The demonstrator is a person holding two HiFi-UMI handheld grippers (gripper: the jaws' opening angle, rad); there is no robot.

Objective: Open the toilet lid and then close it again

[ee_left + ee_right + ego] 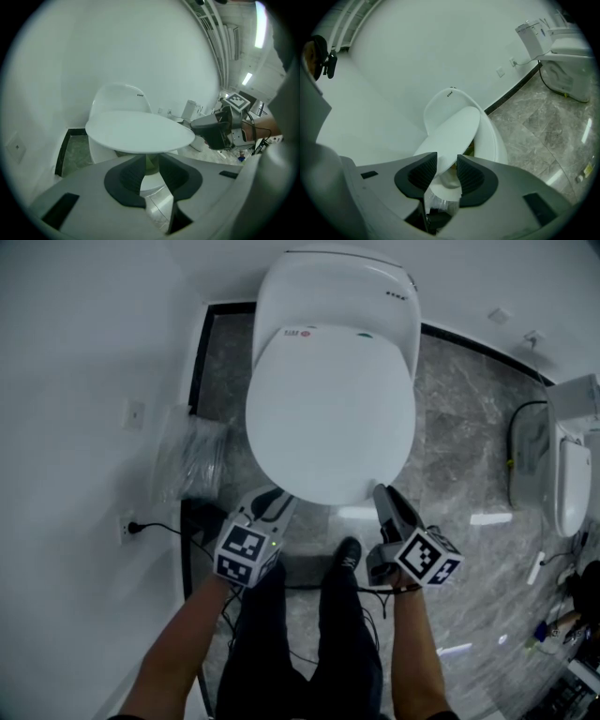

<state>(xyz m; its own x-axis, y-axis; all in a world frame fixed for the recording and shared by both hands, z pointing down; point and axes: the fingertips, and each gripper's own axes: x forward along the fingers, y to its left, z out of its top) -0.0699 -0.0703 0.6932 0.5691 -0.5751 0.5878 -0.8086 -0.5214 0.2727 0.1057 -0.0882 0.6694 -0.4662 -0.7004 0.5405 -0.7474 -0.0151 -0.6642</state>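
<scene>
Grey marble floor (pixel 469 432), white toilet (pixel 328 292), crumpled plastic bag (pixel 192 460)

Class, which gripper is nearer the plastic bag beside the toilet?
Left. The left gripper is close to the plastic bag, at the toilet lid's front-left edge; the right gripper is at its front-right edge, farther from the bag.

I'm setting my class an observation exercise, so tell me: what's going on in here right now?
A person holds a gripper in each hand. The right gripper has its jaws clasped on the front edge of the toilet lid, which is raised slightly off the bowl. The left gripper sits at that edge, jaws narrowly apart, gripping nothing.
</scene>
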